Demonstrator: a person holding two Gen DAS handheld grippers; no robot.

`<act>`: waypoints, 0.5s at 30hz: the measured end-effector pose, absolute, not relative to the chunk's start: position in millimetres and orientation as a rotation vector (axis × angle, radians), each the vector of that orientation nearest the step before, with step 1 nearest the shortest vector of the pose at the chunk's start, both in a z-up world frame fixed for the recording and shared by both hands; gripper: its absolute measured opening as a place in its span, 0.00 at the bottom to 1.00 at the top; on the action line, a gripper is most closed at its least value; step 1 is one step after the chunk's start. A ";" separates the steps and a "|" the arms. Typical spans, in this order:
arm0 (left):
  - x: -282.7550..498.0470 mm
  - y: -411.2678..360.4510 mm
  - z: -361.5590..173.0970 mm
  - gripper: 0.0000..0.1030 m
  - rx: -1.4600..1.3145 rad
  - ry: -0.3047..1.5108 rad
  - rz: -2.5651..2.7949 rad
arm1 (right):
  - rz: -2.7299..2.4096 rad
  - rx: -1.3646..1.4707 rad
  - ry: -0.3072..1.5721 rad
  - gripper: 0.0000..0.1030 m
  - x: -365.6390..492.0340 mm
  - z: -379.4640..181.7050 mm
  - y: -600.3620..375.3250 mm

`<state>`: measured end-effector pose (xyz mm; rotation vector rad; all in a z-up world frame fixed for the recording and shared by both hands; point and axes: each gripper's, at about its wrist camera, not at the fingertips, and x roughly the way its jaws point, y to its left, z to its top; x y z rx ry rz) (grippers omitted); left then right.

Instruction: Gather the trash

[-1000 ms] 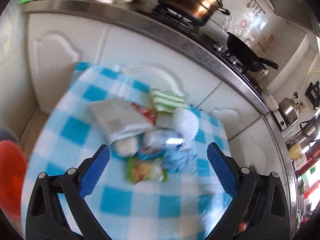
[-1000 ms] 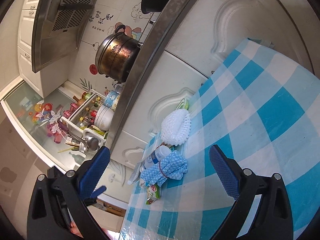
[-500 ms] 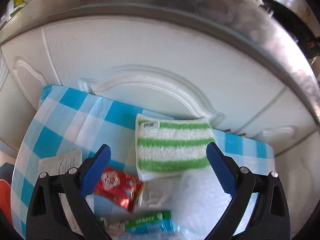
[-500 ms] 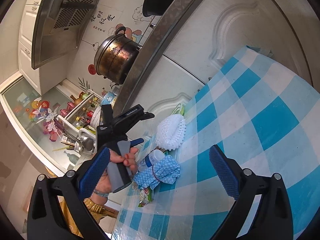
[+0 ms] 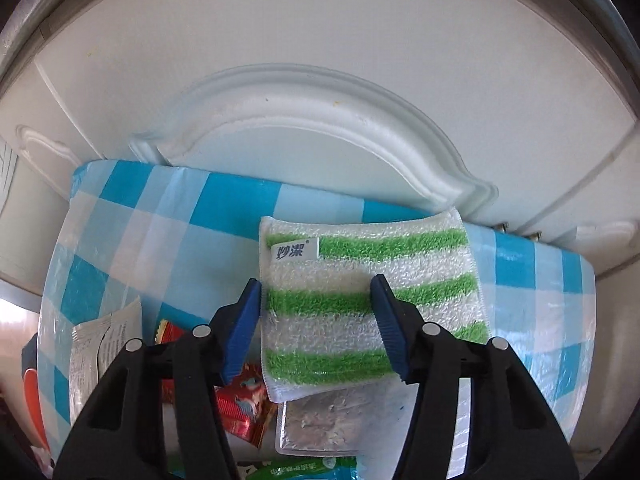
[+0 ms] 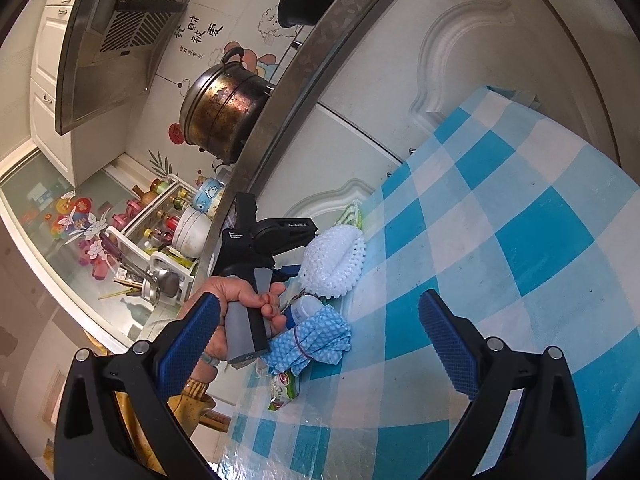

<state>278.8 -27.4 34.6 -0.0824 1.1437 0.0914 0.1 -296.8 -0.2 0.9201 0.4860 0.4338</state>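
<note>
My left gripper [image 5: 316, 300] hovers low over a green-and-white striped cloth [image 5: 372, 304] on the blue checked table [image 5: 168, 216]. Its jaws are partly closed and straddle the cloth's left half without clamping it. A red wrapper [image 5: 240, 404], a silver packet [image 5: 340, 420], a white paper packet [image 5: 104, 344] and a green packet [image 5: 304, 470] lie near it. My right gripper [image 6: 320, 344] is open and empty above the table [image 6: 520, 240]. In its view I see the hand-held left gripper [image 6: 256, 248], a white mesh puff [image 6: 332, 260], a blue cloth bundle [image 6: 316, 340], a small bottle [image 6: 300, 308] and a green snack packet [image 6: 284, 388].
White cabinet doors [image 5: 320, 80] stand right behind the table's far edge. A steel counter edge [image 6: 304, 80] runs above, with a copper pot [image 6: 224, 112] and a black pan [image 6: 304, 0] on it. Something red [image 5: 30, 396] sits at the left below the table.
My left gripper has dropped forward from above the trash pile to the striped cloth, and its jaws have narrowed around it. The right gripper has barely moved.
</note>
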 end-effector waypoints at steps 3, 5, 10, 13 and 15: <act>264.8 -34.6 36.2 0.55 -0.046 1.154 0.056 | 0.412 0.896 0.493 0.95 -0.2 2.2 -296.5; 254.0 -37.0 36.5 0.55 -0.049 1.162 0.026 | 0.394 0.870 0.502 0.95 -0.1 4.3 -296.2; 215.2 -41.9 36.9 0.55 -0.079 1.178 -0.067 | 0.355 0.817 0.556 0.95 2.8 2.2 -293.0; 193.5 -42.9 35.7 0.55 -0.118 1.192 -0.121 | 0.348 0.793 0.604 0.95 6.3 -3.3 -287.1; 179.0 -45.4 36.0 0.55 -0.121 1.196 -0.152 | 0.354 0.793 0.623 0.95 7.6 -6.2 -284.9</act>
